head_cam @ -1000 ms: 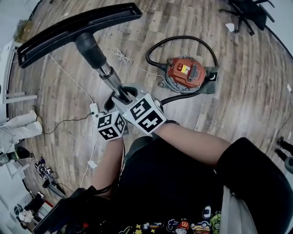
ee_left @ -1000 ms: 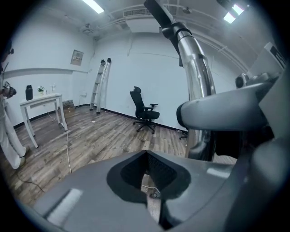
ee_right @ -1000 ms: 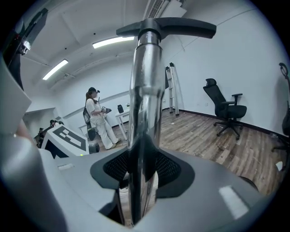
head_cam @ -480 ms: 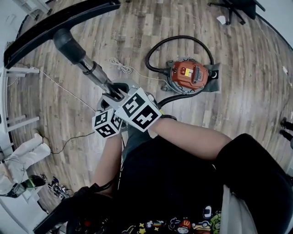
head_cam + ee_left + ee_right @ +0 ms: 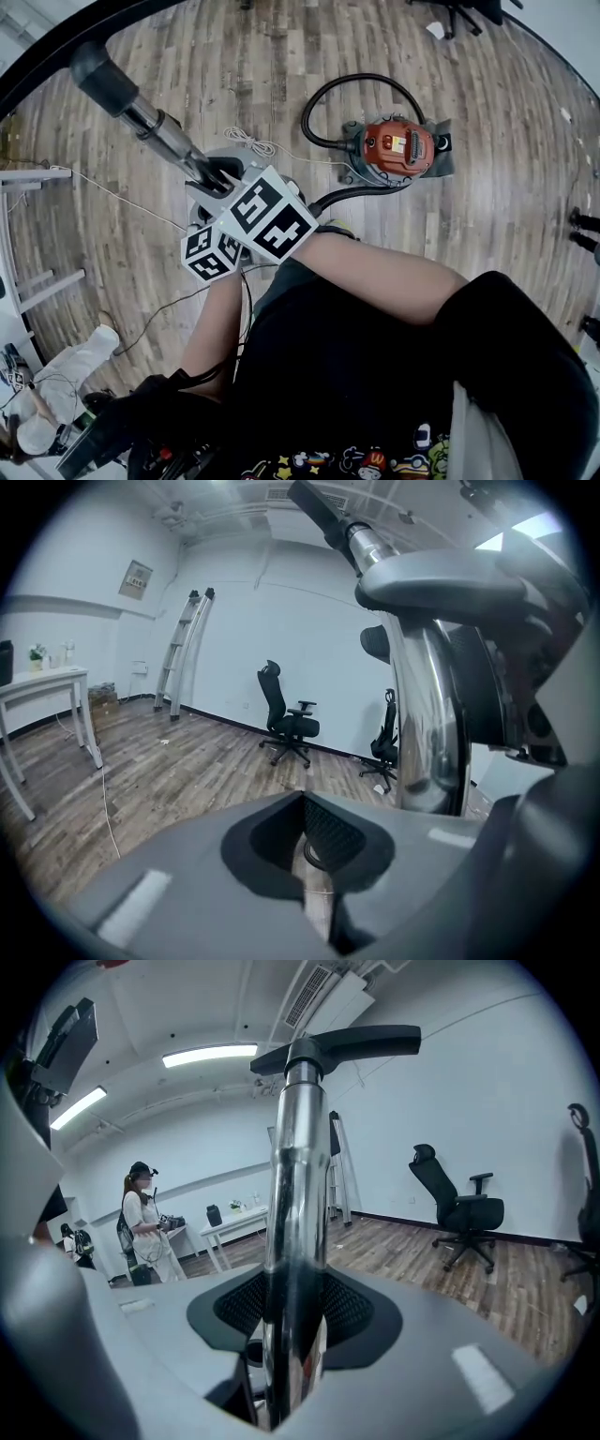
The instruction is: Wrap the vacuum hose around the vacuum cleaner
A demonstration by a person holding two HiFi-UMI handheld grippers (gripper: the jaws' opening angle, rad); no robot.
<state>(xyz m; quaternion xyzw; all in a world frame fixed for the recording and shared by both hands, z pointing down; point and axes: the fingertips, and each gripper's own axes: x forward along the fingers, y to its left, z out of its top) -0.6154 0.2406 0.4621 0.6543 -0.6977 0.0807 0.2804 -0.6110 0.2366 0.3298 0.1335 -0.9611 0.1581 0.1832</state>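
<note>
Right gripper [image 5: 291,1316]: clamped on the wand tube [image 5: 286,1204], whose long axis runs ahead of my jaws. Left gripper [image 5: 314,841]: jaws together, empty, just beside. Hose [image 5: 352,191] trails rightward to the vacuum cleaner [image 5: 398,147], well apart and nearer my right hand.

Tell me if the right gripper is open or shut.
Shut on the tube: the right gripper has the metal tube between its pads, both pressing its sides.
</note>
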